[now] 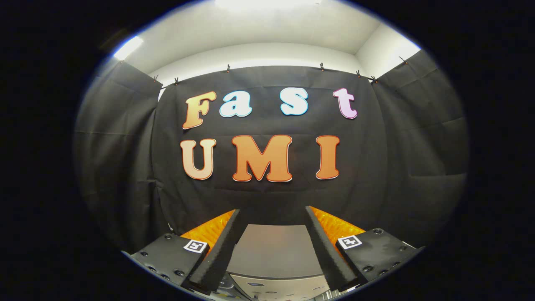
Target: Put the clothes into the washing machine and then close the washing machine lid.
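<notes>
The booth's black cloth wall (271,196) takes up most of what lies ahead — matte, creased, clipped up along its top edge, with pale ceiling (259,29) above it at twelve o'clock. Below, between the fingers at six o'clock, sits the washing machine (273,251): a smooth, flat grey top panel, slightly glossy, with a paler front band carrying small controls just under it. That flat panel looks like the lid, and it appears to lie down, closed. Whether clothes are inside cannot be told from here, so this fits either a load waiting elsewhere with the lid yet to be lifted, or a load already shut away.

The gripper (271,213) hovers above the machine, fingers spread wide with nothing between them but air — one slanting toward seven o'clock, the other toward five. Each finger is a long wedge with a coarse, foam-like inner face, and ridged outer backing catches the light.
</notes>
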A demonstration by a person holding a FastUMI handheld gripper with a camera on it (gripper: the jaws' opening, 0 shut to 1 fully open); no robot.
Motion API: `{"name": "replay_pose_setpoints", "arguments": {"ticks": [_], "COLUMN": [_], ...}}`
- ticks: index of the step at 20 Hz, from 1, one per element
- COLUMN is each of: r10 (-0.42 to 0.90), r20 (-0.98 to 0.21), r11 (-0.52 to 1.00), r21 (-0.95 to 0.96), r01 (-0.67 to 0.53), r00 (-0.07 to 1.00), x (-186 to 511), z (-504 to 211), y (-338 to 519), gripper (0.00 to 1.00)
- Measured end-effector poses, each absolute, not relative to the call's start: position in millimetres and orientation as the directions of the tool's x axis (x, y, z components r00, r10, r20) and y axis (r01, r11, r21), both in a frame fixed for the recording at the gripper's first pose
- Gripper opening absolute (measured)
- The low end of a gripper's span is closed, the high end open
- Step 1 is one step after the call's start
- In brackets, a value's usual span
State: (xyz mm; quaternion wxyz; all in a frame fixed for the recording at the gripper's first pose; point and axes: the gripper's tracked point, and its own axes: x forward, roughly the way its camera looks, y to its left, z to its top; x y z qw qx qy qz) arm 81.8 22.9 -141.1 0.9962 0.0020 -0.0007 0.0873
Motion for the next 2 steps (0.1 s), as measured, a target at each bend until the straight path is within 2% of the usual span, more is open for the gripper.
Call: {"name": "replay_pose_setpoints", "arguments": {"ticks": [2], "r10": [0.176], "r20": [-0.001], "r11": [0.984], "r21": [0.009], "r01": [-0.176], "r00": [0.984], "x": [82.5], "z": [-143.1], "y": [24.6], "gripper": [0.98]}}
